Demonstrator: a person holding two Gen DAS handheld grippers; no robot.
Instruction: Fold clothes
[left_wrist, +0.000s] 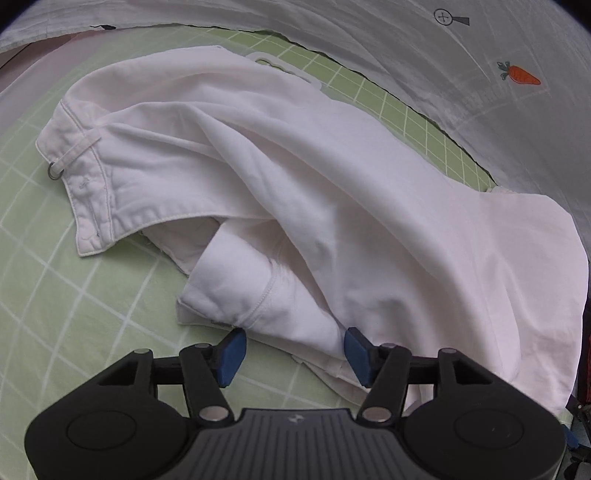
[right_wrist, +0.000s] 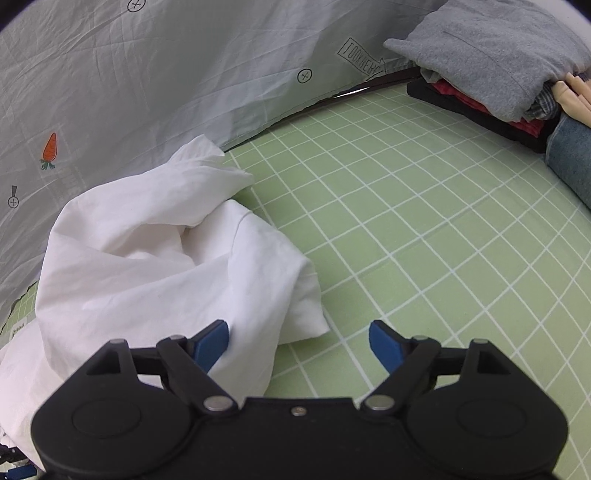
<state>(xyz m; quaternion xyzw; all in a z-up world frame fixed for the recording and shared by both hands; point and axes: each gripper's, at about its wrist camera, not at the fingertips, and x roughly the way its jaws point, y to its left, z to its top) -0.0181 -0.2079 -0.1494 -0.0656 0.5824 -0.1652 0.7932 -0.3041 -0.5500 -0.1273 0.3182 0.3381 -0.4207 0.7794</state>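
My left tongs (left_wrist: 294, 356) stand spread over the near edge of the crumpled white cotton garment (left_wrist: 295, 192) on the green gridded surface (left_wrist: 74, 295); my right tongs (right_wrist: 298, 347) gape empty beside it. Folded clothes stack (right_wrist: 491, 62) sits far off.

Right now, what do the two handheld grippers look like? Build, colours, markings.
Both match: the left gripper and right gripper have matte black bodies with two round housings, black linkage arms on silver pivot pins, and blue pads on the fingertips. The left one has a ribbed grey centre plate with a small logo; the right shows a small centre screw. No cables or sleeves visible.
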